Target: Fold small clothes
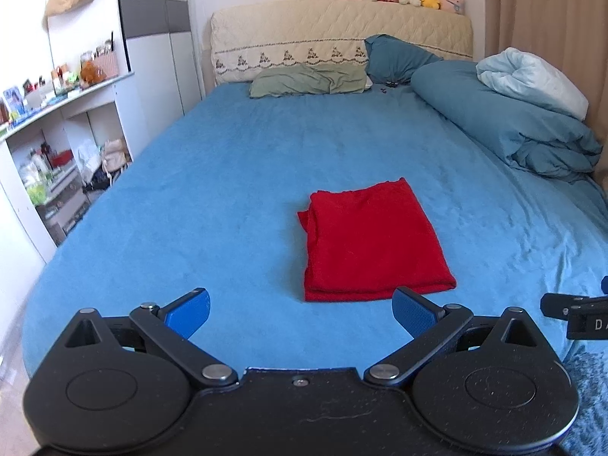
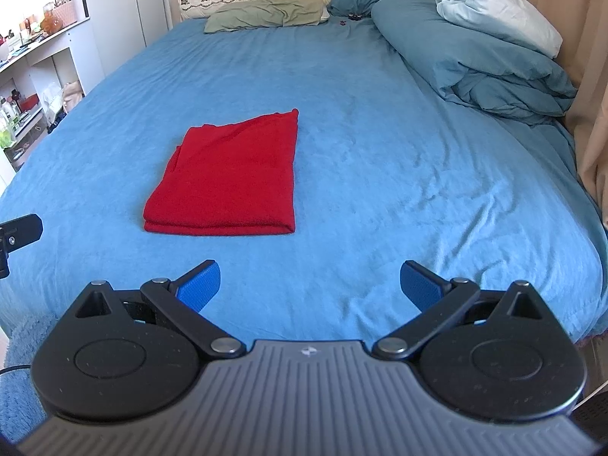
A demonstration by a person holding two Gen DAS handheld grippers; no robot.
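Observation:
A red garment (image 1: pixel 370 241) lies folded into a neat rectangle on the blue bed sheet (image 1: pixel 209 190); the right wrist view shows the same red garment (image 2: pixel 231 178) left of centre. My left gripper (image 1: pixel 300 311) hovers open just short of its near edge, blue pads (image 1: pixel 190 311) spread wide with nothing between them. My right gripper (image 2: pixel 309 285) is open too, set back from the cloth and to its right, above the bare bed sheet (image 2: pixel 380 152). Part of the right gripper's black body (image 1: pixel 573 315) shows at the left view's right edge.
A bundled blue duvet (image 1: pixel 505 125) with a pale blanket on top lies along the bed's right side by a curtain. Green and blue pillows (image 1: pixel 307 81) rest at the headboard, plush toys above. White shelves (image 1: pixel 57 144) with clutter stand left of the bed.

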